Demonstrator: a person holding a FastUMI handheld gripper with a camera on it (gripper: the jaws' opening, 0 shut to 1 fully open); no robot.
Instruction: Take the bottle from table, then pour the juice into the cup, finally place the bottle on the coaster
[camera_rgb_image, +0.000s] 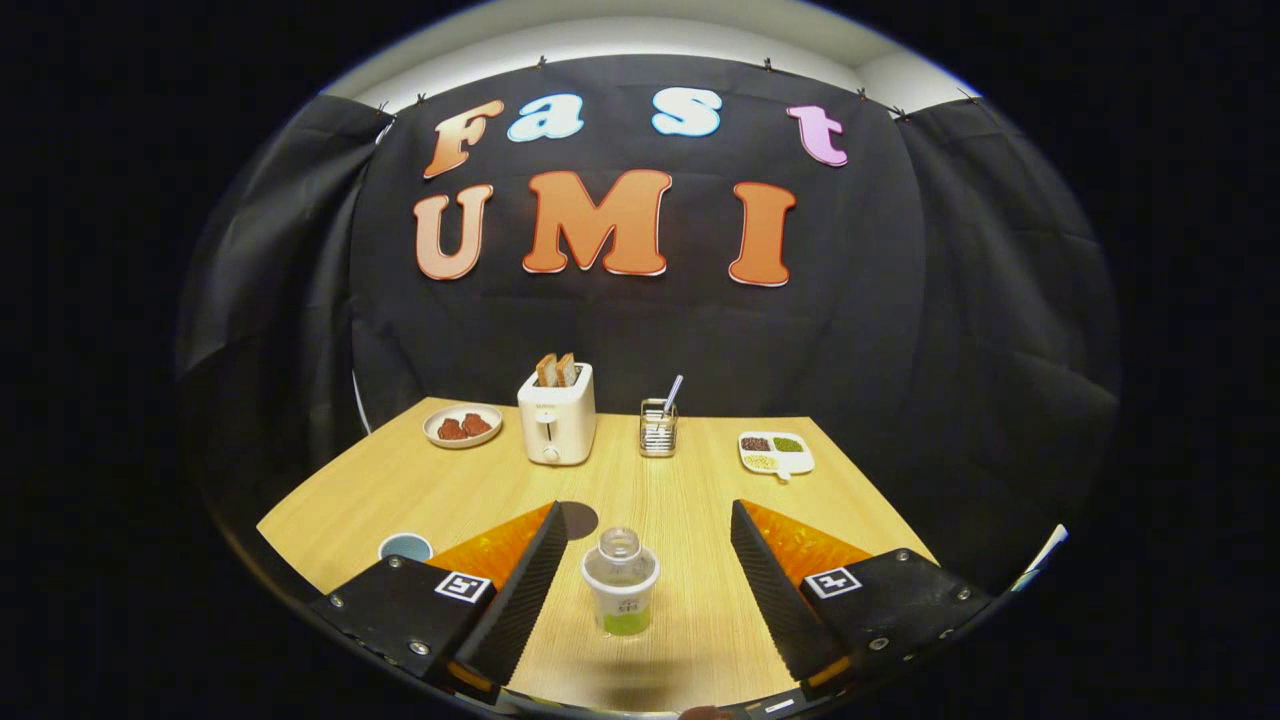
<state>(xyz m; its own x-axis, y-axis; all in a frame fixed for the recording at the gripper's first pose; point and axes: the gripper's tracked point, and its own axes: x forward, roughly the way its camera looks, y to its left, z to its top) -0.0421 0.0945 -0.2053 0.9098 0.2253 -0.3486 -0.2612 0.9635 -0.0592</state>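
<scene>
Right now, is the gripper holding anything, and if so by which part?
Nothing is held. The gripper is open, and the bottle stands on the table between its fingers, with a gap on each side.

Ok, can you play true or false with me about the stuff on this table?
1. The bottle stands between the fingers of the open claw. True.
2. The claw is squeezing the bottle. False: both fingers are apart from it.
3. Toast sticks up out of the toaster. True.
4. The round plate is right of the toaster. False: it lies left of it.
5. The cup sits beside the left finger. True.
</scene>
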